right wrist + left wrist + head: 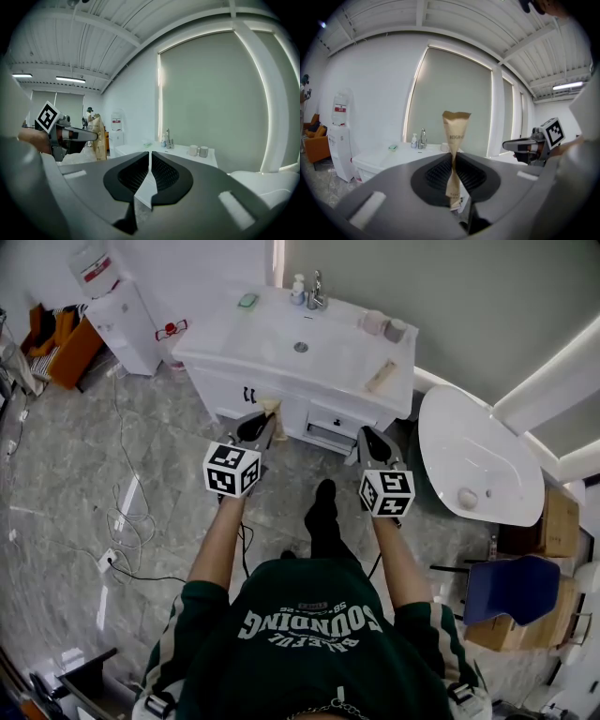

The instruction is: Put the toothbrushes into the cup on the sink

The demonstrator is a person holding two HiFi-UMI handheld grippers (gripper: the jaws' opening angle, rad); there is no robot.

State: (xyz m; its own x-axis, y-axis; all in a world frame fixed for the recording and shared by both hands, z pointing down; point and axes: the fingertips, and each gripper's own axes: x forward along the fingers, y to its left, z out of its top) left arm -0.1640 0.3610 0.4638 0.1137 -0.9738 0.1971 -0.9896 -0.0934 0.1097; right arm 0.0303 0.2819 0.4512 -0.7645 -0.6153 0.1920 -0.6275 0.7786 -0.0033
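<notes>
The left gripper (453,165) squeezes a brown paper toothbrush packet (455,133), which stands straight up between its jaws. The right gripper (150,165) is closed and holds nothing. Both are in front of the white sink (281,343). Two cups (373,322) sit at its back right corner (a second packet (381,377) lies near them).

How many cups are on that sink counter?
2, side by side on the counter, right of the tap: left cup, right cup. None seems hidden.
</notes>
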